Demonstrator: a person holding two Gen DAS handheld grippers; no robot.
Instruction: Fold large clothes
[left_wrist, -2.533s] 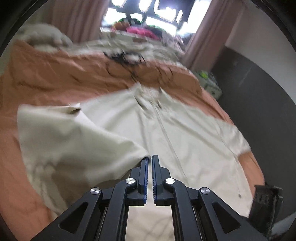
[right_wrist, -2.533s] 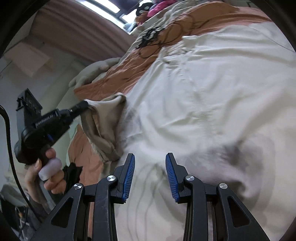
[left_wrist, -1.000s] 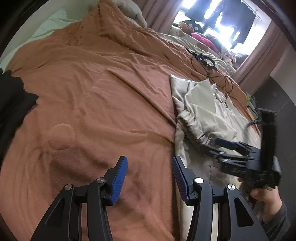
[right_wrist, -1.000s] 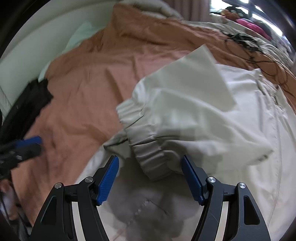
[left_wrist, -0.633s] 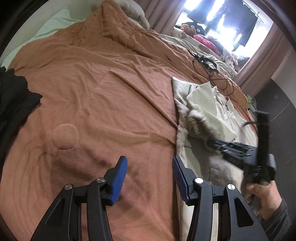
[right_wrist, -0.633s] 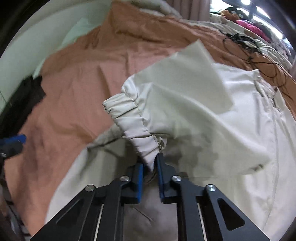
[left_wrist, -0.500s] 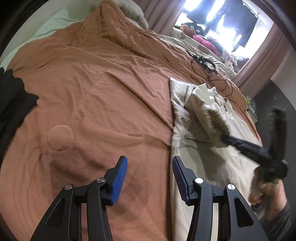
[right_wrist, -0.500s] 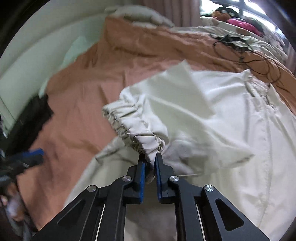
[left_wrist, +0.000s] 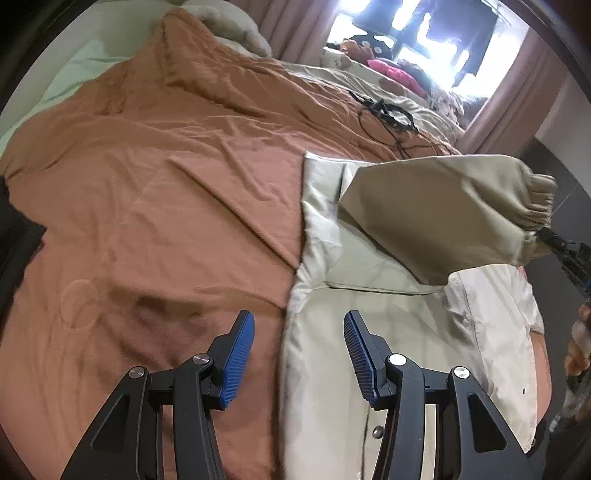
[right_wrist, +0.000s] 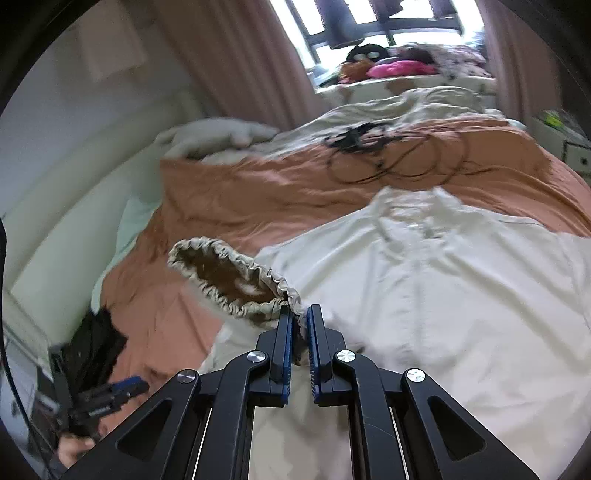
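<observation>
Beige jacket lies flat on the rust blanket. Left view: our left gripper hangs over the jacket's edge, jaws apart, holding nothing; the sleeve is raised off the body.

Right view: our right gripper is clamped on the elastic cuff, sleeve lifted above the jacket.

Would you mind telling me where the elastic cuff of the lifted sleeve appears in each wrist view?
Left wrist: the elastic cuff is at the far right, raised above the beige jacket, with the right gripper pinching it.
Right wrist: the cuff is left of centre, its opening facing the camera.
Shared landmark: the black cables on the orange bedcover.
</observation>
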